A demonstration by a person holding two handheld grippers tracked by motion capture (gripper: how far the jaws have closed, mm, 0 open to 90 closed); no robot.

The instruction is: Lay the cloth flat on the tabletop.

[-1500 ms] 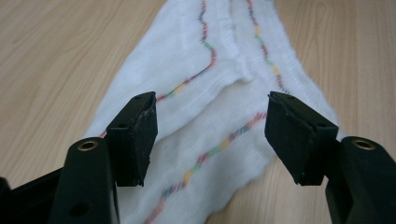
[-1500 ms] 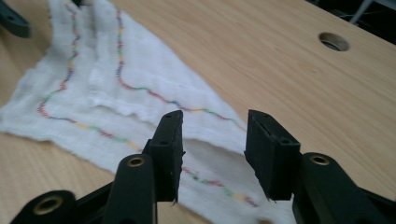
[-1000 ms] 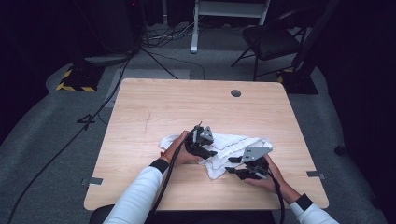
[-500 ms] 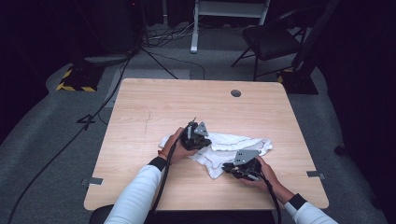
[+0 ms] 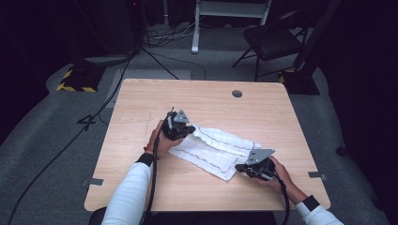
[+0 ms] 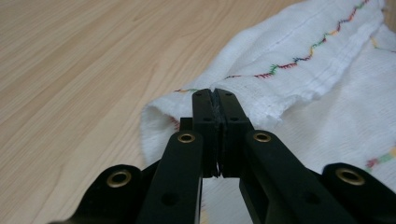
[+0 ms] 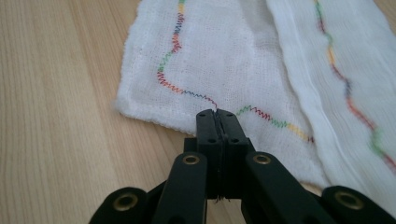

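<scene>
Room: dark studio with grey carpet; a chair [image 5: 272, 40], a white stand [image 5: 230, 11] and loose cables [image 5: 155, 51] lie beyond the table.
Surface: light wooden table [image 5: 141, 103], with a small round hole [image 5: 237, 93] near its far edge.
Cloth [image 5: 213, 150]: white woven fabric with wavy multicoloured stitching, spread out in a long strip on the near middle of the table, running from the left gripper down to the right gripper; partly folded over itself along its length.
Left gripper [image 5: 180, 133]: at the far left end of the cloth, held in the person's left hand [image 5: 162, 140]; jaws have just been closing and now stand clenched on a raised fold of the cloth's edge, fabric pinched between the tips.
Right gripper [image 5: 239, 167]: at the near right end of the cloth, held in the right hand [image 5: 277, 173]; jaws have just been closing and now pinch the cloth's near edge beside the coloured stitching.
Sleeves: white, with dark cuffs, entering from the near edge.
</scene>
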